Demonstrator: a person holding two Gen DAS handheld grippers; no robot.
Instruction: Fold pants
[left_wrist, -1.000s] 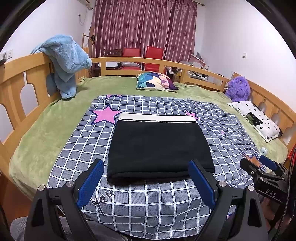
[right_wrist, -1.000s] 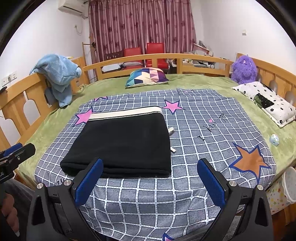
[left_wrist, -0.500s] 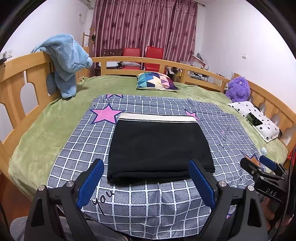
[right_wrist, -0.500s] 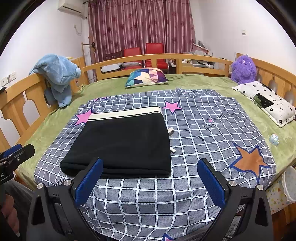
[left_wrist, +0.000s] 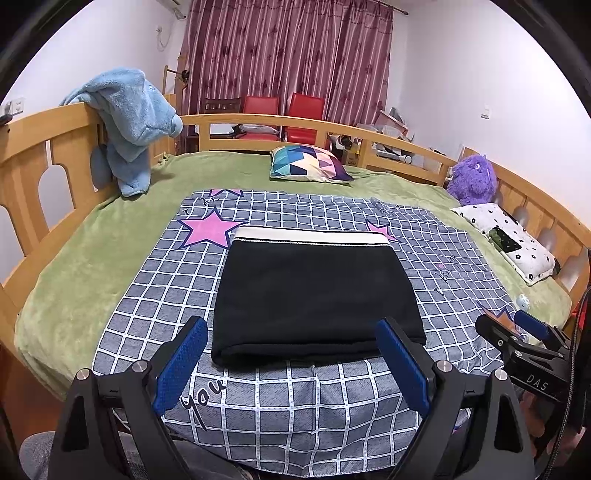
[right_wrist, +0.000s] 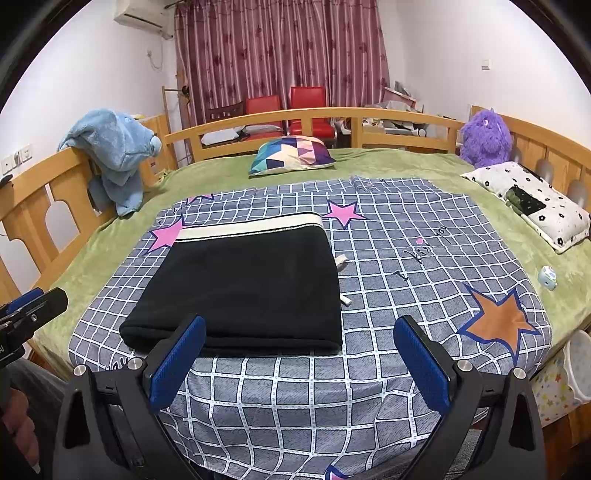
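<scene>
Black pants (left_wrist: 314, 291) lie folded into a flat rectangle on the grey checked sheet (left_wrist: 295, 398), with the cream waistband on the far edge. They also show in the right wrist view (right_wrist: 247, 284), where white drawstring ends stick out at their right side. My left gripper (left_wrist: 291, 362) is open and empty, held back at the near edge of the pants. My right gripper (right_wrist: 301, 362) is open and empty, near the pants' front right corner. Each gripper shows at the edge of the other's view.
A wooden rail (left_wrist: 33, 177) runs around the green-covered bed. A blue towel (left_wrist: 129, 122) hangs on the left rail. A patterned cushion (left_wrist: 308, 164) lies at the back, a purple plush toy (left_wrist: 472, 181) and a white spotted pillow (left_wrist: 513, 240) at the right.
Both grippers stay open and almost still. The views shift very slightly. The pants have not moved.
</scene>
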